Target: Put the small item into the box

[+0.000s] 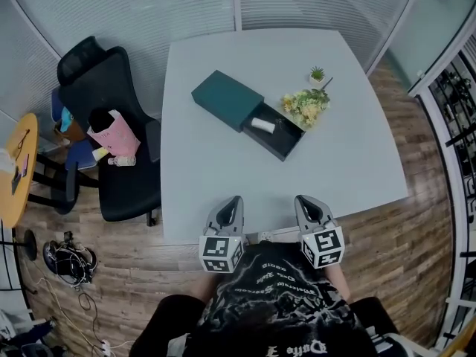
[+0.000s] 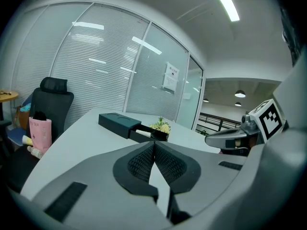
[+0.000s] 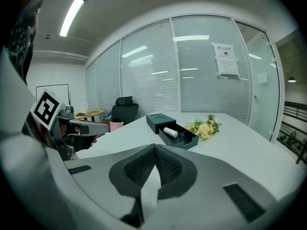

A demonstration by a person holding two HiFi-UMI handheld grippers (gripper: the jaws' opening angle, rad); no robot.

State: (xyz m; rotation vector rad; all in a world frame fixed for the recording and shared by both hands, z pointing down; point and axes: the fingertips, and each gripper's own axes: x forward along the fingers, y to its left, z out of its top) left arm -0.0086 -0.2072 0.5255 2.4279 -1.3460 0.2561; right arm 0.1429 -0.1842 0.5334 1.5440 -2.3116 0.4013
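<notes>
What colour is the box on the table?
The box is dark teal. The head view shows it best.

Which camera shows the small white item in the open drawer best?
The head view: it looks down into the drawer, so the whole white item shows. The right gripper view shows the item from a low angle; the left gripper view only a pale sliver behind the drawer wall.

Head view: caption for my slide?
Left gripper and right gripper shut, empty, near table edge; small item in open box.
</notes>
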